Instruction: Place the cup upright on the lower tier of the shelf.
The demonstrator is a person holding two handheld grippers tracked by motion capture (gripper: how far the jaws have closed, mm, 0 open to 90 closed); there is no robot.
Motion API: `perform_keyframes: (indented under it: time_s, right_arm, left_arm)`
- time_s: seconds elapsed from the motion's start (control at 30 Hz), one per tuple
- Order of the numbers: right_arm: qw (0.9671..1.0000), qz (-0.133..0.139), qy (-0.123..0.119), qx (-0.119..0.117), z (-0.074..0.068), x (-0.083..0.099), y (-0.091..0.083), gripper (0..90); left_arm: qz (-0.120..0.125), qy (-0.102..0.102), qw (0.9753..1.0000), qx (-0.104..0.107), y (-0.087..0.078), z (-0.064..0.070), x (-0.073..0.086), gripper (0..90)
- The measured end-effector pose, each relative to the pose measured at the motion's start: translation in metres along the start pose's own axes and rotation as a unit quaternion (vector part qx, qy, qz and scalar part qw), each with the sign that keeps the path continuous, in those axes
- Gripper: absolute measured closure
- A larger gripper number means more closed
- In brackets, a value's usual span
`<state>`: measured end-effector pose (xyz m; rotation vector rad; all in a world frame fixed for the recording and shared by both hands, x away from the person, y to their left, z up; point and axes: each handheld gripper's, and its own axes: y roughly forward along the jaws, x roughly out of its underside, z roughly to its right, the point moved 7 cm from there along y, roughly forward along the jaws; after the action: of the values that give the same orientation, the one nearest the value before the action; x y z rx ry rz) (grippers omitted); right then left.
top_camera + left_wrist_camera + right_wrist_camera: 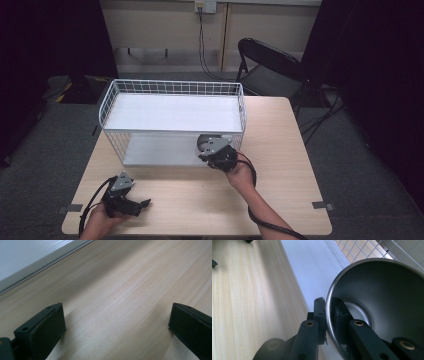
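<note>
Right gripper (327, 315) clamped on steel bowl (382, 297) rim at wire rack (172, 117) lower shelf, bowl interior seen close up, left gripper (116, 325) spread apart over table (125, 290).

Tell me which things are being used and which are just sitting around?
Being used:
round shiny metal bowl
right hand-held gripper
white two-level wire rack

Just around:
left hand-held gripper, open
black folding chair
pale wooden table

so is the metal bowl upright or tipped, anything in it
Tipped and empty: the metal bowl faces the camera sideways, bare inside, its rim pinched by the right gripper.
</note>
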<state>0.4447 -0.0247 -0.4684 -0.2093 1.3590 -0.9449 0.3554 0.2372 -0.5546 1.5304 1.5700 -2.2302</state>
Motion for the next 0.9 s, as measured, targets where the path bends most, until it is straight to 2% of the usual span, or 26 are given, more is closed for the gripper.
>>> perform_keyframes:
  time_s: [0.9]
  right_arm:
    - [0.9999,-0.001,-0.007,0.012,0.0031,0.0037,0.0057,82.4]
  left_arm:
    - [0.000,0.000,1.0000,0.000,0.0000,0.0000,0.0000,0.1]
